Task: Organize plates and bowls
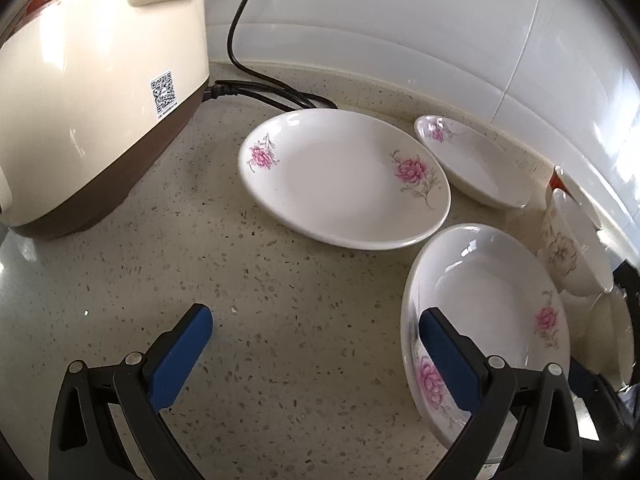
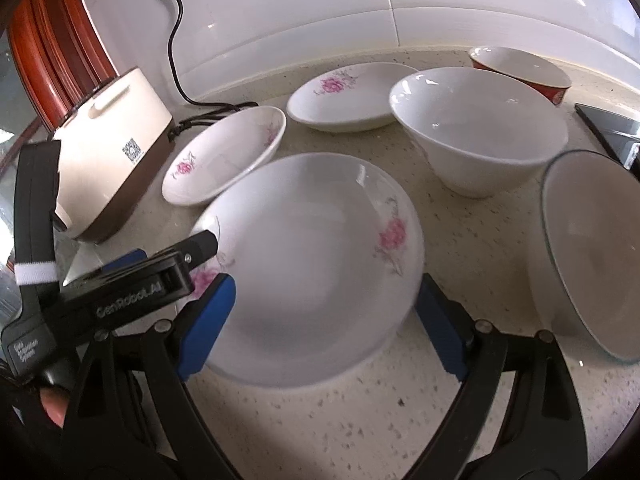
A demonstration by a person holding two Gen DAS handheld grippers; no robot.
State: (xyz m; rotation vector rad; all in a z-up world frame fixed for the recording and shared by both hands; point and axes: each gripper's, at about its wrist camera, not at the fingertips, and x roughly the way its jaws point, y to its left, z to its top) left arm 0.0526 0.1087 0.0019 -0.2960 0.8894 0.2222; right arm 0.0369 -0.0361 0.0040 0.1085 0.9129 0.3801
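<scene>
The right gripper (image 2: 322, 312) is reaching around the nearest floral plate (image 2: 316, 268), its blue fingers (image 2: 206, 326) spread wide on either side of the near rim and not yet clenched on it. The plate is sitting on the speckled desk (image 2: 360, 420); its blurred outline suggests motion, though whether it is lifted cannot be told. In the right wrist view the left gripper's tip (image 2: 202, 245) is lying at the plate's left rim; contact cannot be confirmed.

The left gripper (image 1: 316, 356) is hanging released over the desk (image 1: 240, 280), one finger overlapping the rim of that same plate (image 1: 492, 320).

Two more floral plates are resting behind: a large one (image 1: 340, 180) and a smaller one (image 1: 472, 160) just beside it near the wall. A white bowl (image 2: 480, 128), a red-sided bowl (image 2: 520, 68) and a glass-rimmed bowl (image 2: 592, 248) are standing to the right. A cream appliance (image 1: 88, 100) with its cord (image 1: 240, 40) is occupying the left.

Recommended procedure: pinch the rim rather than span the plate, since the width looks too great for the fingers. Seat one finger under the lip, close firmly, lift level, then lower it into the large plate, keeping clear of the white bowl
</scene>
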